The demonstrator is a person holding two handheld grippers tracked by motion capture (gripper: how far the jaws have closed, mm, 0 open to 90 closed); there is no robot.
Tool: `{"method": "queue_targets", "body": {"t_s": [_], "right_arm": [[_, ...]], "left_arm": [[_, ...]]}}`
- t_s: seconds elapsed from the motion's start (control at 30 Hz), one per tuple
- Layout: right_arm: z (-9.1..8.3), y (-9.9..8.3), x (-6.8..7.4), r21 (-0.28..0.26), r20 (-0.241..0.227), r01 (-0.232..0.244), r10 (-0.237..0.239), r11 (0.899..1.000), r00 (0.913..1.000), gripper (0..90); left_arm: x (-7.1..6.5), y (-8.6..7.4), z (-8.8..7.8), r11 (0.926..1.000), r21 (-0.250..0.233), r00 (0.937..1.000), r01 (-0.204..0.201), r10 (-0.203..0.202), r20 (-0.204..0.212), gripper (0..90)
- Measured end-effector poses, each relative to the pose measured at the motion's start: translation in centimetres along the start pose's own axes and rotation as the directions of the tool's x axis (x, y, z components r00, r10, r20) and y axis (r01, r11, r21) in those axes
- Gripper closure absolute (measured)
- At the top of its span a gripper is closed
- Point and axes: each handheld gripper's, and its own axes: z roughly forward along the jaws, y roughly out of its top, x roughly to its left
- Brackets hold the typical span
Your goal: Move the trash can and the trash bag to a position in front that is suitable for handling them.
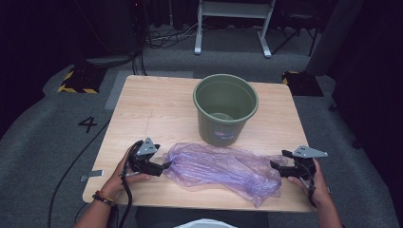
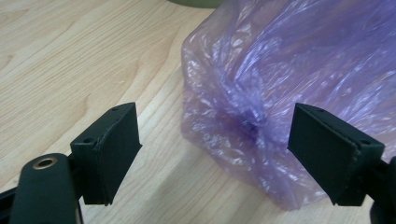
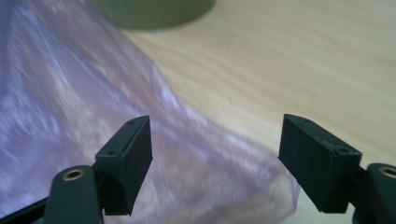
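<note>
bag (image 1: 223,168): thin purple plastic film, glossy, crinkled
bucket (image 1: 225,109): green plastic, smooth, matt
table (image 1: 152,109): pale wood grain, smooth
jaws: black, matt

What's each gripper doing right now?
Left gripper: open, holding nothing, at the purple plastic bag.
Right gripper: open, holding nothing, at the bag's other end.

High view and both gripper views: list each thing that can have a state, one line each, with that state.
purple plastic bag: crumpled, lying flat on the table, ungripped.
green bucket: upright, open at the top, standing behind the bag.
left gripper: open, jaws on either side of the bag's bunched end.
right gripper: open, jaws wide over the bag's other end.
table: bearing the bag and bucket.
</note>
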Motion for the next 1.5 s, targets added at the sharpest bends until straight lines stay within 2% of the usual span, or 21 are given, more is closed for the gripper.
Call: {"method": "queue_targets", "body": {"t_s": [0.13,0.23,0.4,0.47,0.53,0.57,0.67,0.7,0.83,0.87,0.97,1.0,1.17,1.37,1.5], "right_arm": [[-0.2,1.7,0.4,-0.039,0.007,0.020,-0.020,0.999,0.9998,26.1],[-0.2,3.1,0.8,-0.068,-0.008,0.040,-0.041,0.997,0.9991,26.1],[-0.3,5.5,1.3,-0.147,-0.037,0.038,-0.044,0.988,0.9984,26.1],[0.2,6.8,1.8,-0.174,-0.054,0.040,-0.050,0.984,0.9973,25.9],[0.4,7.2,1.9,-0.178,-0.057,0.041,-0.052,0.983,0.9971,25.8],[1.1,8.2,2.6,-0.180,-0.054,0.060,-0.071,0.982,0.9960,25.4],[1.8,8.9,3.0,-0.182,-0.059,0.071,-0.083,0.981,0.9948,25.2],[2.8,9.6,3.6,-0.185,-0.057,0.079,-0.091,0.980,0.9942,24.4],[3.9,10.1,4.2,-0.201,-0.065,0.060,-0.075,0.978,0.9950,24.1],[4.7,10.4,4.8,-0.209,-0.059,0.058,-0.072,0.976,0.9956,24.1],[5.1,10.5,5.2,-0.215,-0.077,0.055,-0.073,0.975,0.9944,23.4],[5.6,10.6,5.6,-0.210,-0.065,0.068,-0.083,0.975,0.9944,23.0],[6.5,10.4,6.2,-0.200,-0.064,0.072,-0.086,0.977,0.9943,22.1],[7.3,10.2,6.6,-0.190,-0.062,0.069,-0.082,0.979,0.9947,22.1],[7.9,10.1,7.1,-0.187,-0.029,0.067,-0.073,0.980,0.9969,20.5]], "left_arm": [[0.6,-0.2,-0.2,0.9997,0.023,0.9997,0.002,-0.002,-0.023,16.2],[1.0,-0.5,-0.4,0.9993,0.037,0.9991,0.010,-0.009,-0.042,16.0],[1.5,-0.9,-0.4,0.9982,0.054,0.9985,0.026,-0.023,-0.049,16.4],[1.8,-1.1,-0.2,0.9976,0.060,0.9985,0.037,-0.034,-0.042,16.6],[1.9,-1.2,-0.1,0.9969,0.065,0.9982,0.046,-0.043,-0.041,16.7],[2.0,-1.3,-0.1,0.9966,0.071,0.9983,0.043,-0.040,-0.042,16.8],[2.1,-1.4,0.0,0.9966,0.070,0.9984,0.044,-0.041,-0.039,16.8],[2.2,-1.5,0.1,0.9959,0.070,0.9979,0.057,-0.054,-0.036,16.7],[2.4,-1.7,0.5,0.9947,0.082,0.9979,0.062,-0.061,-0.023,16.7],[2.4,-1.7,0.6,0.9942,0.086,0.9977,0.065,-0.064,-0.022,16.7],[2.4,-1.8,0.7,0.9940,0.086,0.9977,0.068,-0.068,-0.010,16.9],[2.4,-1.8,0.8,0.9943,0.089,0.9983,0.059,-0.058,-0.005,16.8],[2.3,-1.8,0.9,0.9942,0.097,0.9989,0.047,-0.046,-0.012,16.4],[2.3,-1.7,0.9,0.9940,0.099,0.9988,0.048,-0.047,-0.012,15.9],[2.3,-1.7,0.9,0.9939,0.098,0.9987,0.050,-0.049,-0.011,15.8]]}}
